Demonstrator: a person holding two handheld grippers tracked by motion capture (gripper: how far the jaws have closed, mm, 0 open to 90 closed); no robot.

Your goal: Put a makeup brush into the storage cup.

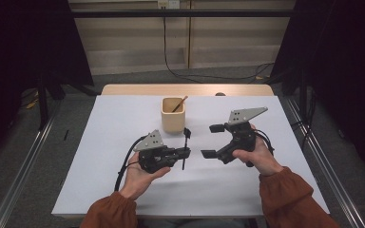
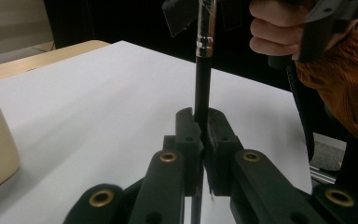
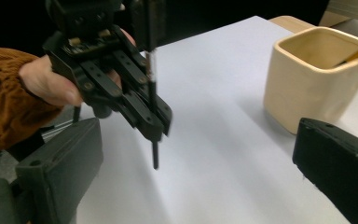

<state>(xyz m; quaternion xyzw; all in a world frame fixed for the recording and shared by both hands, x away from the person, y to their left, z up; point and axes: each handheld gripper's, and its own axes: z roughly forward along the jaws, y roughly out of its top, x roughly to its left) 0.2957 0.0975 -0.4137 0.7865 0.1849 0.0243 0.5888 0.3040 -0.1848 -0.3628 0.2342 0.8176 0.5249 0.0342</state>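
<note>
Right now my two forearms come up over the white table (image 1: 123, 190), rust-coloured sleeves pushed to the wrists, and I take the cream cup (image 1: 173, 115) at the far middle as my landmark. My left hand (image 1: 138, 175) lies palm up, nearer to me than the cup and a little to its left, with its gripper lying level and aimed across toward my other hand. My right hand (image 1: 259, 156) sits to the right of the cup and nearer to me, wrist cocked, its gripper aimed back toward the left one.

My left gripper (image 1: 183, 153) has its fingers pressed together on a thin black brush (image 1: 186, 147), pinching the stem partway along. My right gripper (image 1: 212, 141) has its fingers spread wide with bare table between them and nothing against the pads; one finger lies just short of the cup's right side, the other closer to me.

That brush stands roughly upright in the pinch, just in front of the cup and a touch to its right, well apart from the open fingers. In the left gripper view its stem (image 2: 202, 88) is black and slim with a silver band near the top. In the right gripper view its lower end (image 3: 155, 156) hangs just above the table. A slim wooden stick (image 1: 180, 103) leans inside the cup.
</note>
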